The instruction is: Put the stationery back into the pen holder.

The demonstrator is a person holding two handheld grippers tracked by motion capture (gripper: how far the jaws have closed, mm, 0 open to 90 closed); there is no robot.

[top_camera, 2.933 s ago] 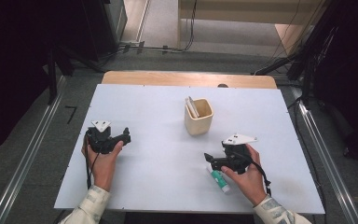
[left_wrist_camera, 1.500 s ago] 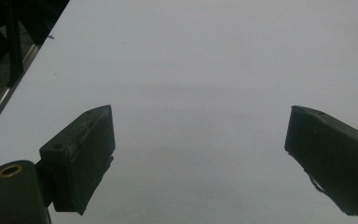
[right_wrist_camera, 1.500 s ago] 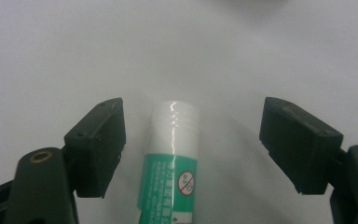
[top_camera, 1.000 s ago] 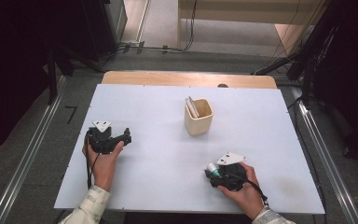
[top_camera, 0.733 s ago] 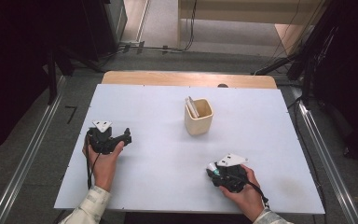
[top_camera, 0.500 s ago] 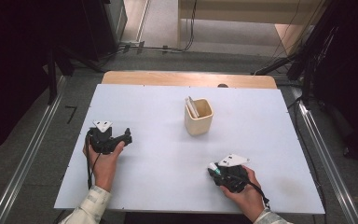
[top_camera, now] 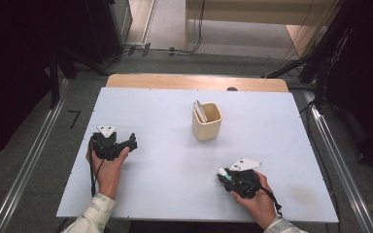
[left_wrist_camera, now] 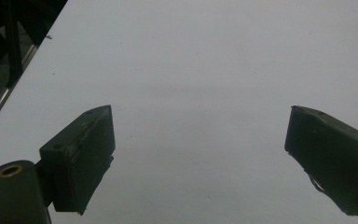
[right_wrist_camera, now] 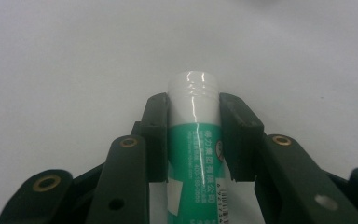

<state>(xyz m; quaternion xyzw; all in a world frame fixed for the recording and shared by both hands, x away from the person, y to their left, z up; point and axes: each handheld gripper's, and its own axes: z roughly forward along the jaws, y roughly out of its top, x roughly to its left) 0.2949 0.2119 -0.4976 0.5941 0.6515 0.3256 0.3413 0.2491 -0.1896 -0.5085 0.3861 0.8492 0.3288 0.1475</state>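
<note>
A green-and-white tube point(right_wrist_camera: 194, 140) with a white threaded cap end lies on the white table point(top_camera: 175, 160) near the front right. My right gripper point(right_wrist_camera: 195, 105) has just closed its jaws on it, and both pads press the tube's sides just behind the cap. In the high view the right gripper point(top_camera: 226, 174) rests low on the table with the tube's tip point(top_camera: 222, 171) poking out to the left. My left gripper point(top_camera: 132, 141) sits at the table's left, held still. Its jaws point(left_wrist_camera: 198, 140) stand wide open over bare table.
A tan cup point(top_camera: 207, 121) stands upright at the table's middle back with a white flat item point(top_camera: 200, 110) leaning inside it. A wooden strip point(top_camera: 194, 81) runs along the far edge. Metal rails flank the table on both sides.
My right gripper came down and toward the front edge onto the tube, and its jaws closed on it. The left gripper and the cup have stayed put.
</note>
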